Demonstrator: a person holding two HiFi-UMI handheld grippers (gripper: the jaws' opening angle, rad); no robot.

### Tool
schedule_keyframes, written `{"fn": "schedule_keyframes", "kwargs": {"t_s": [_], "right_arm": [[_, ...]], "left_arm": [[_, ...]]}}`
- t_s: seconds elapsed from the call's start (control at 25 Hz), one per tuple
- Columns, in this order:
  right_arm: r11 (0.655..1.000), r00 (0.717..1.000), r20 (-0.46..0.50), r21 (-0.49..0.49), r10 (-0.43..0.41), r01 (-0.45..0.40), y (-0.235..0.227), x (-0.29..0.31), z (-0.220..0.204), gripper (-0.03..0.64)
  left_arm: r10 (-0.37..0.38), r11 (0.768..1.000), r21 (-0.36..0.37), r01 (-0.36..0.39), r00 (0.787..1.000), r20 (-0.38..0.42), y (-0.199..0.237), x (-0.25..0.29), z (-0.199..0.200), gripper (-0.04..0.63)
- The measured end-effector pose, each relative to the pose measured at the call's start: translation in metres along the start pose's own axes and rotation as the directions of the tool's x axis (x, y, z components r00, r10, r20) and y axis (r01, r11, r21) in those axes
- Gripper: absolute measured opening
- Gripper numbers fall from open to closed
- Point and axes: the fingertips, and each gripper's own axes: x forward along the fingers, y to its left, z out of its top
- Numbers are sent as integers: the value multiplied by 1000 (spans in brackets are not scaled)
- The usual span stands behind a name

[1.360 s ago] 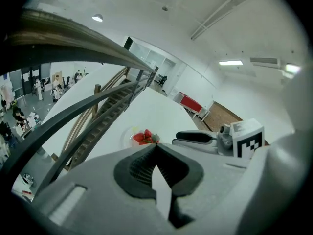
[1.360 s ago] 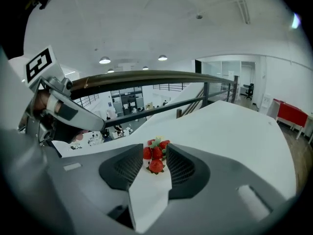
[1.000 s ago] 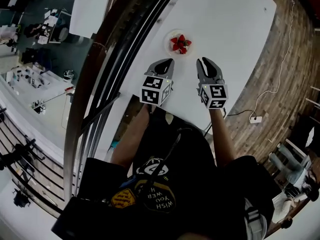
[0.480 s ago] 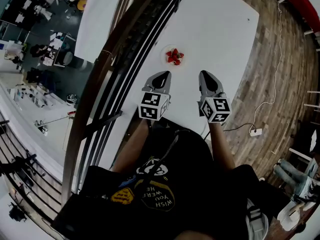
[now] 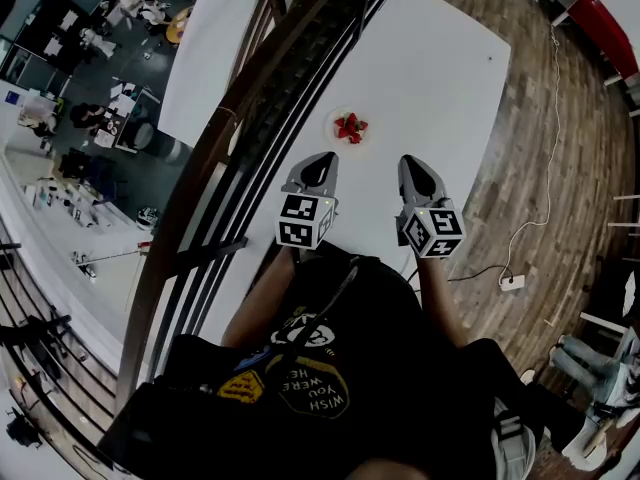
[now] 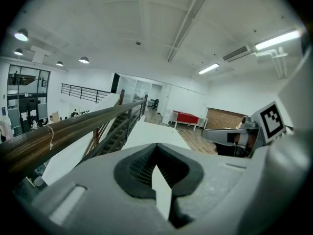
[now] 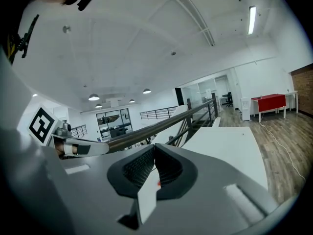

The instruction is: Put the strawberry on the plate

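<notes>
Side by side, left gripper (image 5: 320, 160) and right gripper (image 5: 413, 162) hover closed

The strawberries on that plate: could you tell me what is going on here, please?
A person holds a gripper in each hand, side by side near the close end of a white table. The strawberries lie on the small plate farther along the table, so that job looks done. The left gripper and the right gripper are both shut and empty, short of the plate and touching nothing.
</notes>
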Motion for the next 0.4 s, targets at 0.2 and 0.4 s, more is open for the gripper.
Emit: {"fn": "schedule_keyframes", "kwargs": {"t_s": [0.2,0.4], "right_arm": [[1000,1000,17,-6,21,-21,18,-5,13,5],[1000,1000,17,-5,25,-25,6,-7,7,3]], "left_arm": [[20,1000,8,-21,1000,18,5,-16,11,3],[23,1000,14,-24,999,25,-3,-11,5,3]]}}
